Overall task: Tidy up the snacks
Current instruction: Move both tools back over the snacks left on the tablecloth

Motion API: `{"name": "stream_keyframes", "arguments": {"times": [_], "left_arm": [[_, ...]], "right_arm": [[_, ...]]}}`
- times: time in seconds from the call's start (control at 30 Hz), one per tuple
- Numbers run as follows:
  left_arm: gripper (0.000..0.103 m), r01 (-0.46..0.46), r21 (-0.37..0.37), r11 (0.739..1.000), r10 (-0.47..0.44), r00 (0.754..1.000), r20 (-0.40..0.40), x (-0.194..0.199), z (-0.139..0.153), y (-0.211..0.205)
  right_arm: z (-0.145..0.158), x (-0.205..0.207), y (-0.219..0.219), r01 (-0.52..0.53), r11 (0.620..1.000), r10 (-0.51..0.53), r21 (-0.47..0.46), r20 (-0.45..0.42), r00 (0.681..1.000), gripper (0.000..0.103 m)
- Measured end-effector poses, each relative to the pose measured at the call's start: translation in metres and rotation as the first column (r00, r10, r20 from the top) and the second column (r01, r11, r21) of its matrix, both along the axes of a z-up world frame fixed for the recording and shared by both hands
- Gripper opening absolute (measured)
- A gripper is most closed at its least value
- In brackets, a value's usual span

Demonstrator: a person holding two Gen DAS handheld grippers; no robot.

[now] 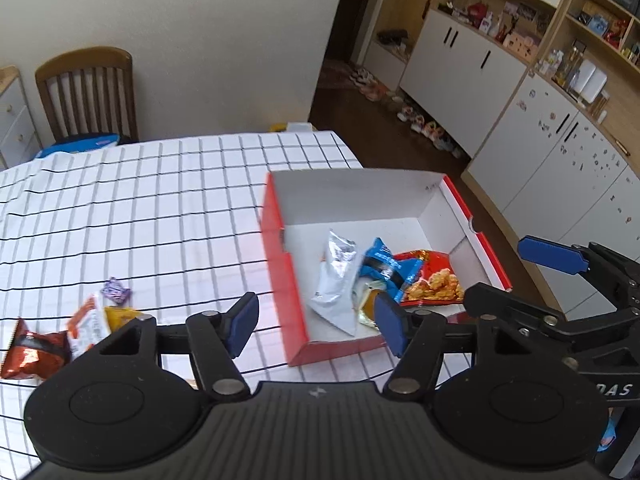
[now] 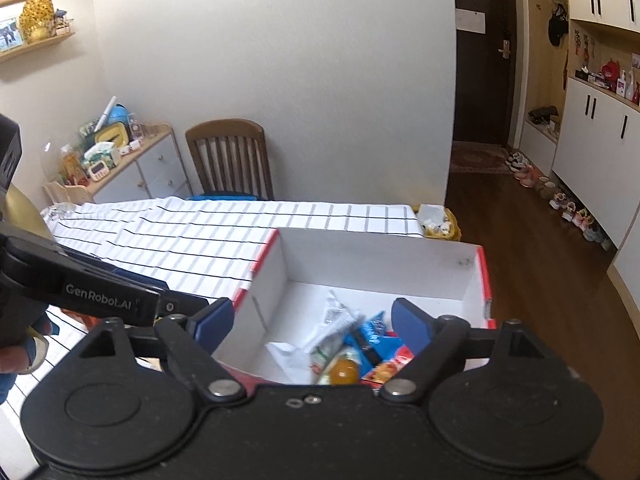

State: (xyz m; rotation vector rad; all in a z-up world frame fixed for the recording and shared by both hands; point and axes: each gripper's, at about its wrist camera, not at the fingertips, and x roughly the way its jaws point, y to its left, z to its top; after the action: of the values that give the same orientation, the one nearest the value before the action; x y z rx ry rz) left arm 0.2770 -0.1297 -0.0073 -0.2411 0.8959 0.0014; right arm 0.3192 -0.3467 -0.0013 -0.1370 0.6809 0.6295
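Observation:
A red box [image 1: 280, 264] with a white inside stands at the right end of the checked table. In it lie a silver packet [image 1: 336, 280], a blue packet [image 1: 386, 264] and a red packet [image 1: 434, 280] of fried snacks. My left gripper [image 1: 316, 326] hangs open over the box's near left corner, holding nothing. Loose on the cloth to its left lie a red-brown packet [image 1: 32, 352], a white-orange packet [image 1: 88, 324] and a purple sweet [image 1: 116, 292]. My right gripper [image 2: 312, 324] is wide open above the box [image 2: 476, 280], over the same silver [image 2: 336, 324] and blue packets [image 2: 372, 336].
A wooden chair [image 1: 86, 92] stands at the table's far side against the wall. White cabinets [image 1: 520, 160] and a row of shoes [image 1: 420, 124] line the floor on the right. A low drawer unit [image 2: 136, 172] with clutter stands at the far left.

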Motion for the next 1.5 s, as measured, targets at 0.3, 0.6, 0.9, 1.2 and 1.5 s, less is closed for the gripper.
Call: {"name": "stream_keyframes", "arguments": {"times": [0.3, 0.6, 0.9, 1.2, 1.5], "left_arm": [[0.074, -0.015, 0.011, 1.000, 0.015, 0.997, 0.072, -0.047, 0.008, 0.047], [0.081, -0.061, 0.011, 0.998, 0.059, 0.993, 0.100, -0.088, 0.003, 0.104], [0.081, -0.122, 0.040, 0.992, 0.119, 0.990, 0.080, -0.117, -0.011, 0.170], [0.081, -0.149, 0.021, 0.989, 0.148, 0.989, 0.028, -0.123, -0.038, 0.229], [0.081, -0.134, 0.029, 0.991, 0.136, 0.989, -0.065, -0.108, -0.083, 0.255]], "right_arm": [[0.012, -0.031, 0.032, -0.004, 0.997, 0.003, 0.080, 0.008, 1.000, 0.103], [0.009, -0.065, 0.078, -0.049, 0.997, 0.047, 0.067, 0.036, 0.998, 0.103], [-0.008, -0.085, 0.124, -0.077, 0.996, 0.077, 0.050, 0.012, 0.997, 0.103], [-0.042, -0.089, 0.161, -0.069, 0.998, 0.070, 0.012, -0.041, 0.997, 0.103], [-0.080, -0.078, 0.183, -0.056, 0.997, 0.052, -0.044, -0.096, 0.994, 0.101]]}}
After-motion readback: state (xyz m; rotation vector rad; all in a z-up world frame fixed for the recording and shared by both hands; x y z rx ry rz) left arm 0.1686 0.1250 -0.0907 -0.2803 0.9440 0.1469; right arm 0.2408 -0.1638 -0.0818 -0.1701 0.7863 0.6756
